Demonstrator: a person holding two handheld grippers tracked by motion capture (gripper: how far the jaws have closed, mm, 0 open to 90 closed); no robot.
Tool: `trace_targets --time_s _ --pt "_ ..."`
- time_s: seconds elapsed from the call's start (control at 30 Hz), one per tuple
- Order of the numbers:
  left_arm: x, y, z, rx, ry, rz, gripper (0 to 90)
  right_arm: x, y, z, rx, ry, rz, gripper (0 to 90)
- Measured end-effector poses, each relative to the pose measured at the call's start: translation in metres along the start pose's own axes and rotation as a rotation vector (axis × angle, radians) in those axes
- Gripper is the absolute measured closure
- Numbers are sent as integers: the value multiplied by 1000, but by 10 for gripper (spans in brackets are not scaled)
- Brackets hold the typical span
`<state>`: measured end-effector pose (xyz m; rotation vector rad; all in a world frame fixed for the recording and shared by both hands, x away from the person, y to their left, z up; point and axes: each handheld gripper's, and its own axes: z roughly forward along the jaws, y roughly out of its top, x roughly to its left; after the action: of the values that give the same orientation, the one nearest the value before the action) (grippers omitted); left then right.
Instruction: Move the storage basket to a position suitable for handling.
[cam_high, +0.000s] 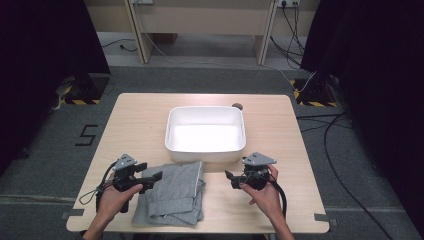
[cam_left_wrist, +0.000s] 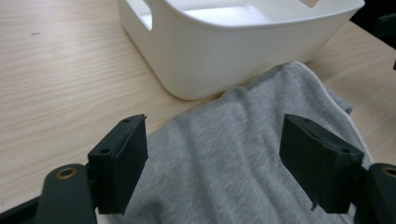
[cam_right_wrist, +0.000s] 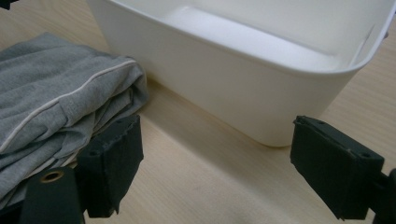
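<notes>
At the near edge of the wooden table (cam_high: 280, 130), two forearms are seen entering from below in the high view, each hand wrapped around the handle of a gripper. The left hand (cam_high: 114, 199) is angled inward, so that the left gripper (cam_high: 152, 180) is pointed to the right over the near-left part of a folded grey garment (cam_high: 172, 192). Its jaws are held spread apart, and in the left gripper view (cam_left_wrist: 212, 161) grey fabric (cam_left_wrist: 243, 154) is seen between and beneath them; whether the cloth is touched cannot be told. The right hand (cam_high: 265, 195) is turned inward as well, with the right gripper (cam_high: 229, 179) aimed leftward toward the garment's right edge, from which it is kept apart by a strip of bare table. Its jaws are likewise spread wide with nothing held between them, as is shown in the right gripper view (cam_right_wrist: 212, 179), where the layered folds and a thin white seam line of the garment (cam_right_wrist: 56, 107) are seen at left. Just beyond the garment, a white plastic tub (cam_high: 172, 142) is set at the table's middle, its near wall touched by the cloth's far edge. Its interior is seen to be bare
</notes>
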<state>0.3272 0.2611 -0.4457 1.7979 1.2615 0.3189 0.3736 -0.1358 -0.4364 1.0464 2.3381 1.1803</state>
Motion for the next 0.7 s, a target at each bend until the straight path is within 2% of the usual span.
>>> trace_targets --time_s 0.3,0.57,0.7 --pt "2 -18 -5 20 6 -24 225 11 -5 13 23 51 -23 184" --pt "0 -26 -5 45 14 -3 221 19 -5 21 34 73 -30 187" --pt "-6 -34 -4 63 11 12 220 23 -6 24 39 85 -40 188"
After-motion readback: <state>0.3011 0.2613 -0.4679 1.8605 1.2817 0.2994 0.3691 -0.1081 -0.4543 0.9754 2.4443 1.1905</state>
